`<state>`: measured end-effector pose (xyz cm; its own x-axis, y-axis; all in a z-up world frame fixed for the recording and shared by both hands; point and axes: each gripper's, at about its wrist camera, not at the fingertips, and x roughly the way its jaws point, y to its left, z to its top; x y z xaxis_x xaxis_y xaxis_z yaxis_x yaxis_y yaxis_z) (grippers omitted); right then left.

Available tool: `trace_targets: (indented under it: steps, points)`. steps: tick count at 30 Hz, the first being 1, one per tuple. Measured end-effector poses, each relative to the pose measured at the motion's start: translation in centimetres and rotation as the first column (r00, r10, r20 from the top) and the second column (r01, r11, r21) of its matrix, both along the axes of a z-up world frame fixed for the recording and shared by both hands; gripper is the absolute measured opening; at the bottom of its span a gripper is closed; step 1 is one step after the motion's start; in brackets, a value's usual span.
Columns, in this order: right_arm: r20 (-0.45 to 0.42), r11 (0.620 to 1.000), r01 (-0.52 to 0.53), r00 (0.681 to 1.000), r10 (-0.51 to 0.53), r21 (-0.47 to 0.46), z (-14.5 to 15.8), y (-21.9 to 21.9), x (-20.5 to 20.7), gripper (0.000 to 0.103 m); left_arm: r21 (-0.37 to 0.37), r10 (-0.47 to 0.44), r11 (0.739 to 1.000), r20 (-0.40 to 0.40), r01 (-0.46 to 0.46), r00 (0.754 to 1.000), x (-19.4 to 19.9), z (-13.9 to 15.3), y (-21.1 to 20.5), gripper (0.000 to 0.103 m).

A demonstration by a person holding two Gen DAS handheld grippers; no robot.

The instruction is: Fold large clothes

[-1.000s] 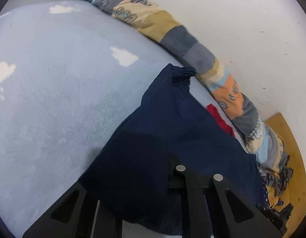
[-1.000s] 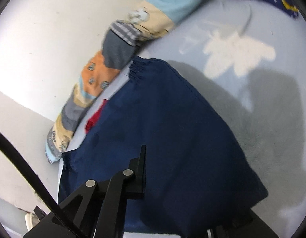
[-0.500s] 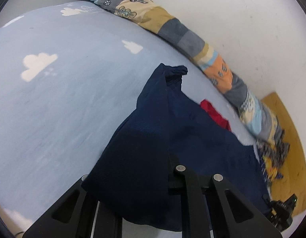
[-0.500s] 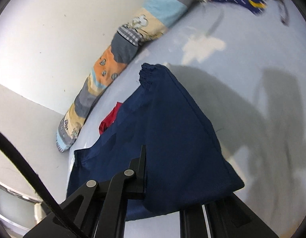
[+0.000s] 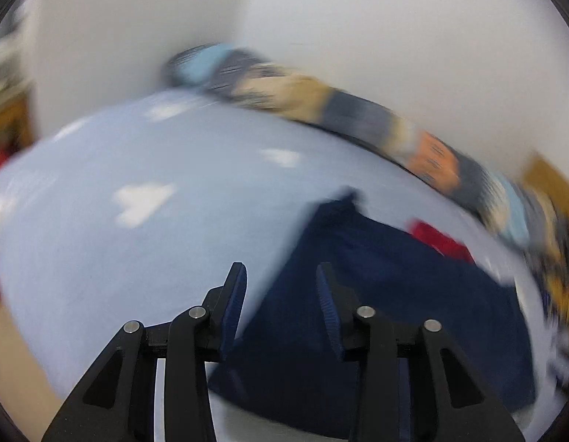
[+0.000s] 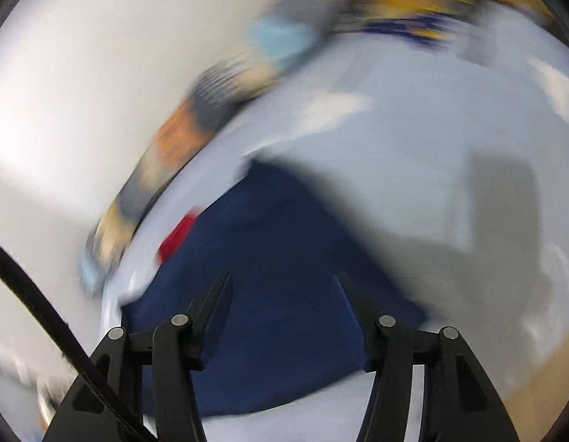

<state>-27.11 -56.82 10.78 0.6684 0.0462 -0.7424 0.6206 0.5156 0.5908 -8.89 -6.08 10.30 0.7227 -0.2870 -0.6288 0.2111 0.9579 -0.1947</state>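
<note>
A navy blue garment (image 5: 376, 294) lies folded on the light blue bed sheet (image 5: 137, 239); it also shows in the right wrist view (image 6: 277, 258). A red piece of cloth (image 5: 439, 239) peeks out at its far edge, also seen in the right wrist view (image 6: 177, 235). My left gripper (image 5: 280, 294) is open and empty above the garment's left edge. My right gripper (image 6: 280, 302) is open and empty above the garment's near part. Both views are blurred by motion.
A long patchwork bolster (image 5: 358, 118) lies along the white wall behind the garment, also in the right wrist view (image 6: 196, 118). A yellow and navy patterned cloth (image 6: 413, 11) lies at the far end. The sheet has white cloud prints (image 5: 140, 199).
Both grippers have let go of the navy garment and opened. The garment has dropped flat on the sheet, and both grippers have pulled back and up.
</note>
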Motion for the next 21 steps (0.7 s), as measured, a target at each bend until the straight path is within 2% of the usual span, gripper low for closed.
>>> trace_targets:
  steps: [2,3,5,8,9,12,13,15,16,17,19,21]
  points:
    - [0.035,0.978,-0.210,0.977,0.210,0.009,-0.5,3.4,3.7,0.059,0.081,-0.134,0.988,0.011,0.133,0.991,-0.3,-0.7,-3.5,0.040]
    - [0.028,0.943,-0.332,0.943,0.332,0.011,-1.1,5.8,6.0,0.057,0.121,-0.195,0.974,0.001,0.193,0.981,-0.3,-1.2,-5.0,0.040]
    - [-0.002,0.891,-0.454,0.891,0.454,0.014,-2.4,8.9,8.3,0.055,0.208,-0.312,0.925,-0.059,0.317,0.948,-0.2,-3.2,-8.0,0.040]
    - [-0.044,0.843,-0.533,0.843,0.537,0.070,-4.8,10.6,10.6,0.054,0.305,-0.361,0.862,-0.190,0.404,0.913,0.9,-6.8,-10.1,0.040]
    - [-0.080,0.844,-0.533,0.840,0.537,0.065,-5.4,10.3,10.9,0.053,0.328,-0.336,0.855,-0.238,0.401,0.911,1.7,-8.0,-10.2,0.040]
    - [-0.186,0.883,-0.468,0.868,0.460,0.000,-6.0,7.3,11.5,0.051,0.308,-0.276,0.888,-0.237,0.342,0.931,3.2,-7.6,-9.9,0.043]
    - [-0.235,0.902,-0.429,0.883,0.407,-0.049,-6.0,5.8,11.5,0.051,0.294,-0.247,0.907,-0.211,0.302,0.946,3.9,-6.8,-9.6,0.043]
    - [-0.313,0.916,-0.364,0.901,0.300,-0.170,-5.5,3.4,11.5,0.051,0.224,-0.252,0.932,-0.167,0.285,0.953,4.8,-5.5,-9.4,0.045]
    - [-0.324,0.917,-0.335,0.911,0.256,-0.218,-4.8,2.5,12.0,0.052,0.199,-0.254,0.940,-0.135,0.277,0.958,5.5,-4.7,-9.6,0.053]
    - [-0.305,0.920,-0.311,0.923,0.233,-0.239,-4.5,1.5,12.6,0.052,0.205,-0.247,0.942,-0.114,0.267,0.962,6.1,-4.4,-10.1,0.062]
    - [-0.239,0.933,-0.273,0.946,0.217,-0.234,-4.1,0.2,14.0,0.052,0.232,-0.237,0.941,-0.070,0.247,0.969,7.4,-4.1,-11.4,0.063]
    - [-0.184,0.945,-0.245,0.961,0.206,-0.218,-4.4,-0.8,16.1,0.052,0.241,-0.227,0.941,-0.064,0.236,0.972,9.8,-4.6,-12.9,0.063]
